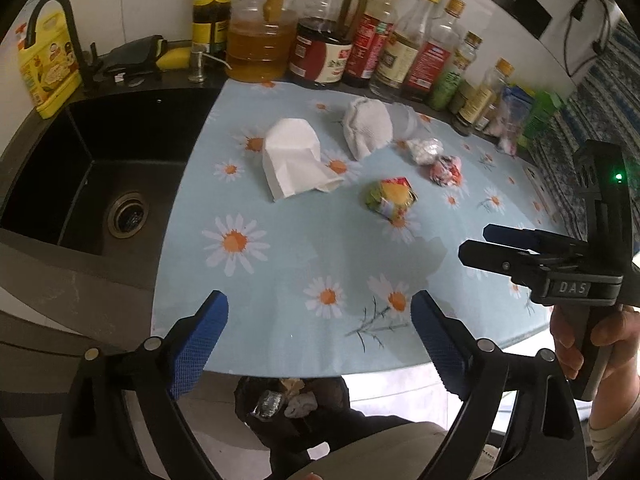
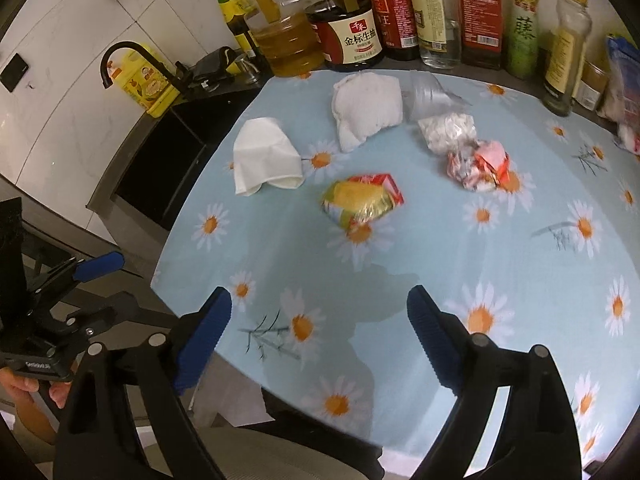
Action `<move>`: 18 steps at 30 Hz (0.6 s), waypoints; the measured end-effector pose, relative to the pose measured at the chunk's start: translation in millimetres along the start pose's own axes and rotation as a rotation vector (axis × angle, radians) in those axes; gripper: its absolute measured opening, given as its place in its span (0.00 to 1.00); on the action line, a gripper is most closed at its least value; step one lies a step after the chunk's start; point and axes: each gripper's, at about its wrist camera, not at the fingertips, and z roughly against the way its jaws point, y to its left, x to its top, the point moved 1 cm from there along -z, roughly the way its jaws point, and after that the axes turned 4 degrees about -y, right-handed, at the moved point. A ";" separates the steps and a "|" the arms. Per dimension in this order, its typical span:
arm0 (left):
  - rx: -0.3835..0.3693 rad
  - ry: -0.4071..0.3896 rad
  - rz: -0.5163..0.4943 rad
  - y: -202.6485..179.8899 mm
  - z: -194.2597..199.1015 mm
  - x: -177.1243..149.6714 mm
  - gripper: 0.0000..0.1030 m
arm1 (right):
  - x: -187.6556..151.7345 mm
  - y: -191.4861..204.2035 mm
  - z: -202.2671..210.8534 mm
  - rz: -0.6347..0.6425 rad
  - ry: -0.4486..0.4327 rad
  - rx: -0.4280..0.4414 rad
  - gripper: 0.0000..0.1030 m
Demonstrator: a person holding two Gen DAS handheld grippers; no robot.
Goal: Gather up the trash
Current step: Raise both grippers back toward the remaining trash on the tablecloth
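Black sink (image 1: 80,168) left of daisy cloth (image 1: 288,248); bottles (image 1: 332,48) behind

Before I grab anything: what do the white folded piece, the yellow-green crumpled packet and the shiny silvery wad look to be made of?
White folded piece: soft matte tissue or paper napkin, by its limp folds.
Yellow-green packet: glossy printed plastic or foil film, judging by sharp creases and glints.
Silvery wad: crinkled, reflective, probably thin plastic wrap or foil; too blurred to say which.

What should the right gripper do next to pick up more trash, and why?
Probably reach forward to the yellow-green wrapper: the right gripper is open with nothing between its fingers, and that wrapper is the nearest loose piece on the daisy cloth.
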 end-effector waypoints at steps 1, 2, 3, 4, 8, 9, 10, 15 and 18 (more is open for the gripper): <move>0.006 -0.001 0.010 -0.1 -1.4 2.9 0.87 | 4.5 -1.9 -5.3 0.012 0.007 0.002 0.86; 0.014 -0.002 0.018 -0.6 -2.8 5.5 0.87 | 8.6 -3.6 -10.3 0.022 0.015 0.000 0.86; 0.021 -0.003 0.023 -0.7 -4.0 7.2 0.87 | 12.5 -5.0 -14.7 0.032 0.020 0.001 0.86; 0.030 -0.003 0.031 -1.1 -5.7 9.7 0.87 | 15.9 -5.4 -19.7 0.045 0.026 0.001 0.86; 0.055 0.002 0.062 -3.0 -12.3 17.3 0.87 | 28.2 -8.3 -37.8 0.093 0.044 -0.002 0.86; 0.059 0.003 0.066 -3.4 -13.6 18.4 0.87 | 29.6 -9.4 -41.4 0.100 0.048 0.000 0.86; 0.065 0.004 0.070 -4.2 -14.8 19.5 0.87 | 32.1 -11.1 -46.8 0.108 0.057 0.001 0.86; 0.091 0.018 0.095 -6.8 -23.8 23.2 0.87 | 40.8 -16.9 -66.8 0.152 0.079 0.005 0.86; 0.107 0.022 0.104 -8.0 -27.6 24.2 0.87 | 46.3 -18.7 -75.7 0.174 0.088 0.005 0.85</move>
